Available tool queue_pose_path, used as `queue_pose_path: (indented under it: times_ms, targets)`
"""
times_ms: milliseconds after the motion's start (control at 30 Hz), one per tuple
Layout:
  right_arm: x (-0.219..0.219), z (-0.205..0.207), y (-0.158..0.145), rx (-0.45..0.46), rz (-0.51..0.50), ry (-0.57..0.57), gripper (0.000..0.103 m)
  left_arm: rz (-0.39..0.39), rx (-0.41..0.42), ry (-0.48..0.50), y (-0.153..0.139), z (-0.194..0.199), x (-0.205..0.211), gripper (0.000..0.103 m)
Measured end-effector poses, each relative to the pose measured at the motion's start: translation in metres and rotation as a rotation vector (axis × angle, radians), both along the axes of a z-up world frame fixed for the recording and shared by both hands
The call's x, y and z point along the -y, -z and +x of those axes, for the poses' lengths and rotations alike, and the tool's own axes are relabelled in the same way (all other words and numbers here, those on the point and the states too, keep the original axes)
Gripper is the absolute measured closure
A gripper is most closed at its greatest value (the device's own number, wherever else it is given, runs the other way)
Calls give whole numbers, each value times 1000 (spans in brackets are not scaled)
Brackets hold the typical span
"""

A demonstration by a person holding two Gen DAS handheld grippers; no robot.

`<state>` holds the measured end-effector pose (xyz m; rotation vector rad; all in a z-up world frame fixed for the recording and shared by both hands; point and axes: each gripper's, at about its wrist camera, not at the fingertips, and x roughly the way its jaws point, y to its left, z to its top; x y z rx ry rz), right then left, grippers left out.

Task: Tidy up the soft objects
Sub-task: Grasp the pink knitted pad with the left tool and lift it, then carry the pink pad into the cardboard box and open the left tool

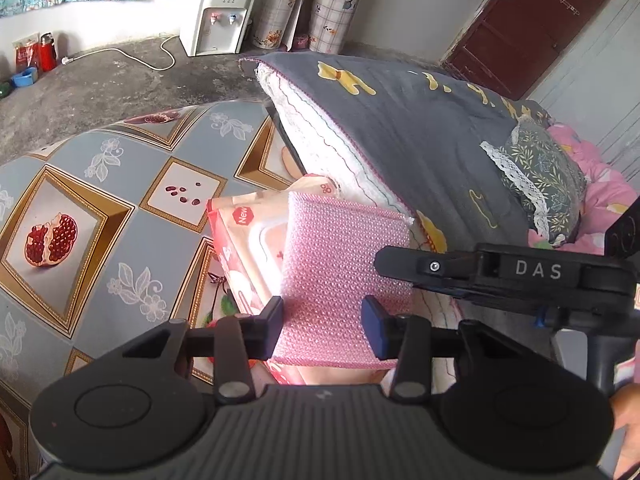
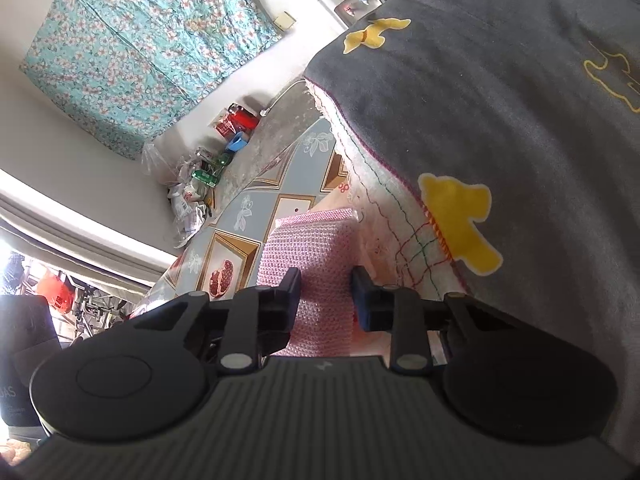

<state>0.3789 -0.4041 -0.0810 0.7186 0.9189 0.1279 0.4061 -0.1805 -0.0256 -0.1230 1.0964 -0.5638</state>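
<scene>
A pink knobbly sponge [image 1: 340, 248] lies tilted on a pink pack of wipes [image 1: 248, 232] at the edge of the folded grey quilt [image 1: 420, 128]. My left gripper [image 1: 324, 330] is shut on the sponge's near end: one pad is against its left edge, and the other finger overlaps its face. My right gripper [image 1: 394, 276] comes in from the right and clamps the sponge's right edge. In the right wrist view the sponge [image 2: 308, 248] narrows between the two pads of the right gripper [image 2: 326, 300], beside the quilt [image 2: 500, 100].
The pomegranate-print tablecloth [image 1: 120, 200] spreads to the left. A small floral cushion [image 1: 544, 176] and a pink blanket [image 1: 604, 192] lie on the quilt's far right. A water dispenser [image 1: 216, 20] stands on the concrete floor behind. A hand [image 1: 628, 420] shows at the right edge.
</scene>
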Motion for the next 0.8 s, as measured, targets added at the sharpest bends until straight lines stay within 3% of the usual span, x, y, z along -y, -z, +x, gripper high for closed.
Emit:
queue_pose_path:
  times_ms: [200,433,633,800]
  targets:
    - [-6,-21,-26,30,20,-11,78,-36,6,-13,-23,-23,-14,60]
    - [-37,-56,-84,111,21,-77,78,-67,72,-64,-74,-65,-57,60]
    - [-108,-76,-125,160,39,-185,78,-65,135,-184,-105,-107,-129,60]
    - [-194,-75,-137,147,70,-296,78,-57,135,-325,-110,-135,-209,60]
